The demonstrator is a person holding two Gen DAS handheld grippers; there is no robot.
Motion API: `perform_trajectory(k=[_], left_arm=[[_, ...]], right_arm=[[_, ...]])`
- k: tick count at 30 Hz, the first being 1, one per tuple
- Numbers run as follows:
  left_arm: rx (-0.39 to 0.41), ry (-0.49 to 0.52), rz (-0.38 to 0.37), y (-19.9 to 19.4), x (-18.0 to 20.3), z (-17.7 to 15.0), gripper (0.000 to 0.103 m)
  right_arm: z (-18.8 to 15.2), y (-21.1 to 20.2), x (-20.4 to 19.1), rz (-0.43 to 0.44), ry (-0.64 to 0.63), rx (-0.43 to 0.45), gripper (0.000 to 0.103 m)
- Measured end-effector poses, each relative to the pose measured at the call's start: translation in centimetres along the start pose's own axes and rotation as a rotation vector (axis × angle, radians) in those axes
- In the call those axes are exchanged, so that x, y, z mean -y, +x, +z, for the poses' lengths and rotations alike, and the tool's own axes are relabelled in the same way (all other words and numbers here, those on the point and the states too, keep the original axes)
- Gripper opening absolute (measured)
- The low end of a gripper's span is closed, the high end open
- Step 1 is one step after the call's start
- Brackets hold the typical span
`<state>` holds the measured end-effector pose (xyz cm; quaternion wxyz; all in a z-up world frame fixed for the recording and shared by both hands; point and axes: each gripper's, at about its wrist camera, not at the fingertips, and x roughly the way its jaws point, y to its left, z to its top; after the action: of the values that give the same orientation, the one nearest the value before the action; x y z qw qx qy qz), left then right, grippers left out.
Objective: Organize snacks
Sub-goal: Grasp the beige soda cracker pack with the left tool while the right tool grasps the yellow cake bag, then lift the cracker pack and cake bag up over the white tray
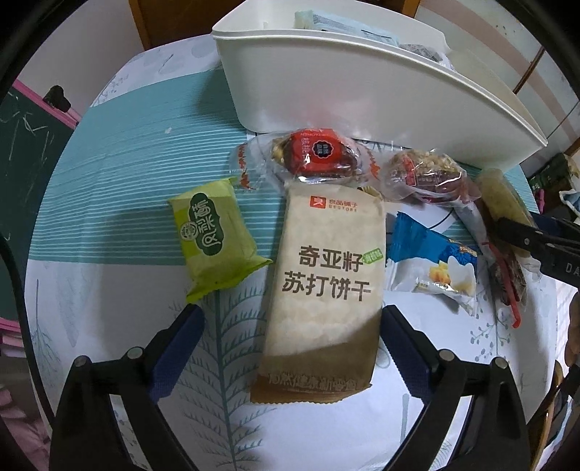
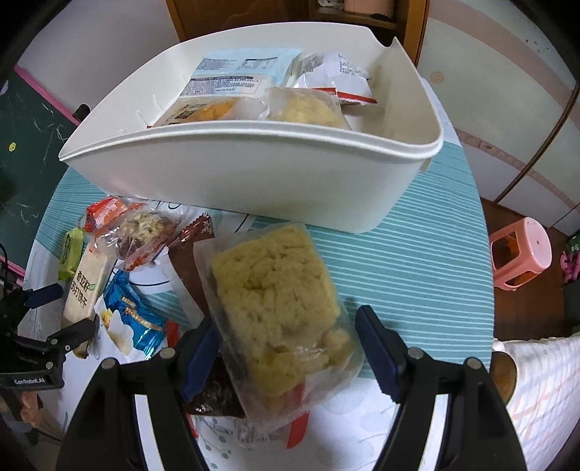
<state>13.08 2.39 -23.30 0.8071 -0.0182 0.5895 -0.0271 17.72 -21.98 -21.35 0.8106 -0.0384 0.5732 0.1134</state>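
A tan cracker packet [image 1: 326, 282] lies flat on the round table, and my left gripper [image 1: 291, 326] stands open over its lower half, a blue pad on either side, neither pressing it. Beside it lie a green packet [image 1: 214, 239], a red-labelled snack [image 1: 315, 152], a clear-wrapped nut snack [image 1: 424, 174] and a blue packet [image 1: 435, 261]. My right gripper [image 2: 290, 337] is open astride a clear packet of yellow crispy cake [image 2: 279, 297], which rests partly on a brown packet [image 2: 214, 395]. The white bin [image 2: 253, 174] behind holds several packets.
The table's cloth [image 2: 417, 253] is teal-striped with a leaf print and runs out close on the right. A pink stool [image 2: 522, 253] stands on the floor there. A green chalkboard [image 2: 29, 152] is at the left, and a wooden cabinet [image 2: 413, 25] is behind the bin.
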Motion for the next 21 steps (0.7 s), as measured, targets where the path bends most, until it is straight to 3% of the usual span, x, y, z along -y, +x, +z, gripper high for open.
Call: perform_trajectory(k=[3, 5, 10, 21], left_arm=[[0.022, 0.031, 0.030, -0.3, 0.5, -0.1, 0.079], [0.042, 0.048, 0.023, -0.8, 0.9, -0.1, 0.057], [0.050, 0.056, 0.030, -1.2, 1.6, 0.0, 0.054], [0.087, 0.034, 0.004, -2.5, 1.7, -1.0, 0.054]], right_arm=[[-0.1, 0.3, 0.0, 0.003, -0.001, 0.004, 0.074], [-0.2, 0.2, -0.2, 0.007, -0.009, 0.014, 0.070], [-0.4, 0.2, -0.6, 0.017, -0.018, 0.033, 0.058], [-2.2, -1.9, -0.6, 0.045, 0.005, 0.076, 0.057]])
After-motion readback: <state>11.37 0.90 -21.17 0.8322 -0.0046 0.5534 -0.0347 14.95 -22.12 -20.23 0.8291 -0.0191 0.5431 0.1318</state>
